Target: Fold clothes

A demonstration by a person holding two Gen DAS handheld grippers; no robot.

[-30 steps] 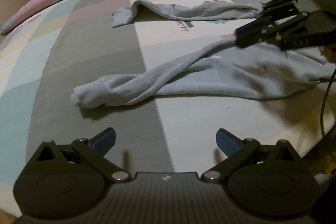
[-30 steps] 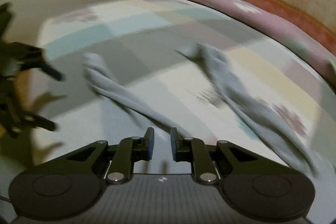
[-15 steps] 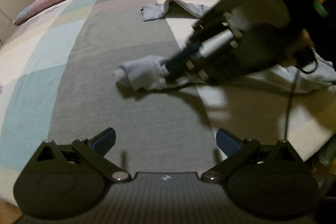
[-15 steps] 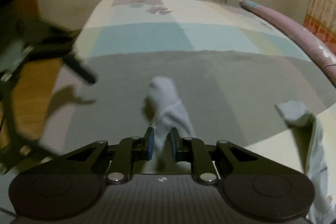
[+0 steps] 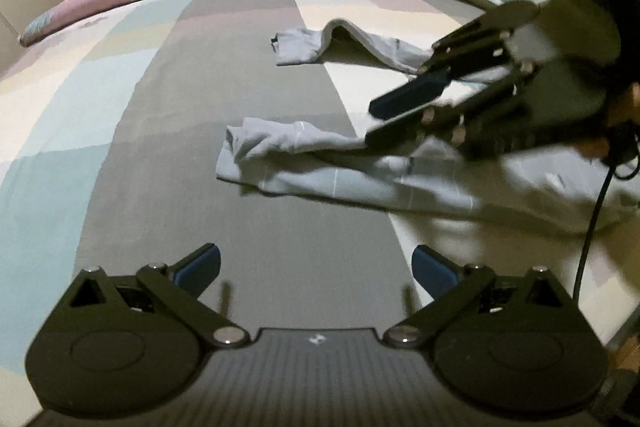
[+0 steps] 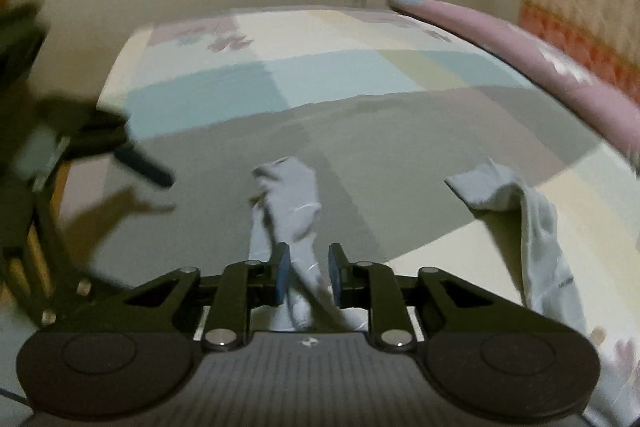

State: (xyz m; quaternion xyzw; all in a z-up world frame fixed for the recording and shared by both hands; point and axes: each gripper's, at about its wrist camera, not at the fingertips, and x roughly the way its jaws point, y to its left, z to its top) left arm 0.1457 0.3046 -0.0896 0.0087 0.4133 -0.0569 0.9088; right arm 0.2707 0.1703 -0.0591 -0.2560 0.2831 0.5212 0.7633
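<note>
**Sleeve spread out for folding**

Patchwork bed cover (image 5: 248,99) as work surface. Pale blue garment (image 5: 440,183) lying across it, body toward the right edge, both sleeves stretched leftward, likely for flattening before a fold. Near sleeve (image 6: 294,203) twisted, running between fingers of right gripper (image 6: 307,277); visible gap each side, so apparently released, not clamped. Left gripper (image 5: 316,267) hovering wide open, holding nothing. Garment body cut off at frame edge; right gripper blurred in left view.
</note>
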